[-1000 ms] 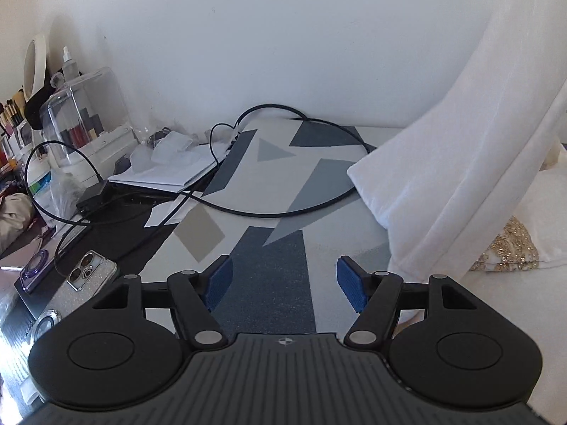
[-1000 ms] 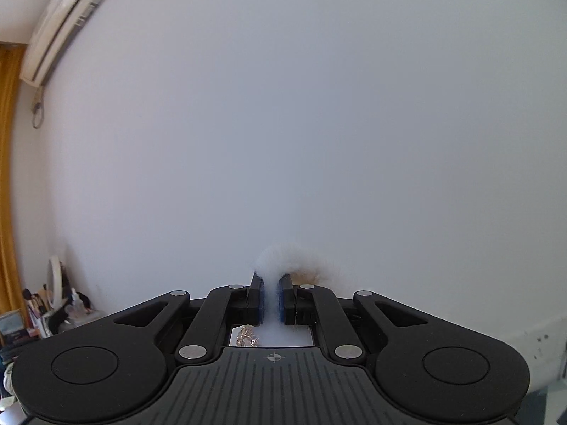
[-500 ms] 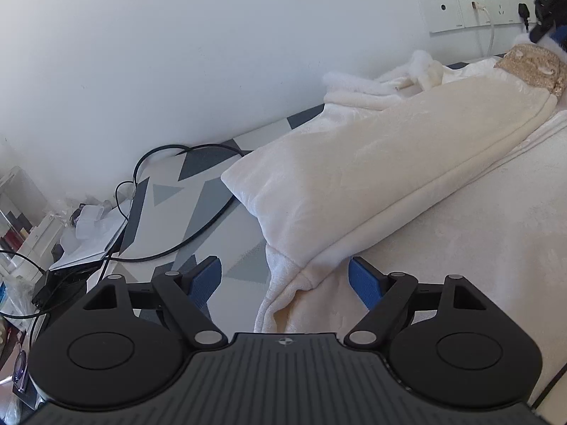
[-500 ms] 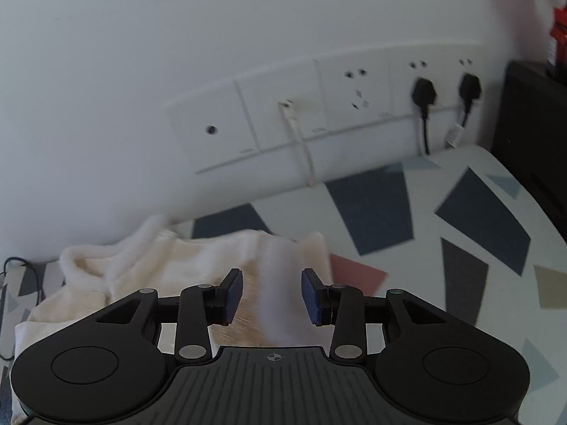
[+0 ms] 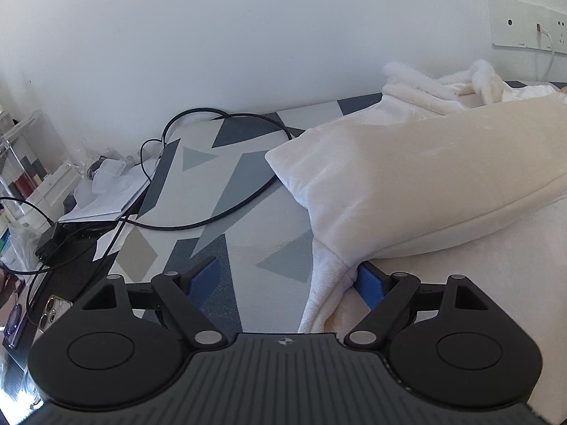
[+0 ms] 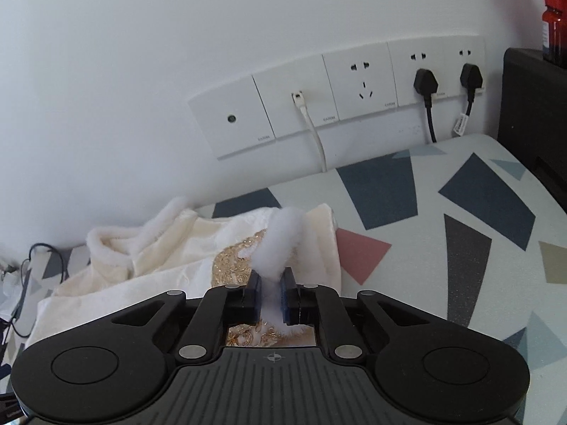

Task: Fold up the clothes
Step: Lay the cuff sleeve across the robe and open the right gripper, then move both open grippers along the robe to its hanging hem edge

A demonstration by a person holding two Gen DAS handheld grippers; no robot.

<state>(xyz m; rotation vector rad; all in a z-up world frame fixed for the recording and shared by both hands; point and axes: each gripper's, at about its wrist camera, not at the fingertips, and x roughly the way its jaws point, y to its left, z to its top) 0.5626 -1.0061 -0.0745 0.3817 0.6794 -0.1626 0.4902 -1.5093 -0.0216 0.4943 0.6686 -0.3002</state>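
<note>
Cream garment [image 5: 407,184] on table, right claw [image 6: 271,297] clamped on its fluffy trim [image 6: 280,241], left claw [image 5: 283,283] apart.

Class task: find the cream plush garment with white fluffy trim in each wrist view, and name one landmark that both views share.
Left wrist: cream plush garment fills the right half, folded.
Right wrist: same garment lies lower left; its fluffy trim is pinched in the right gripper.
Shared landmark: white wall socket panel.
</note>
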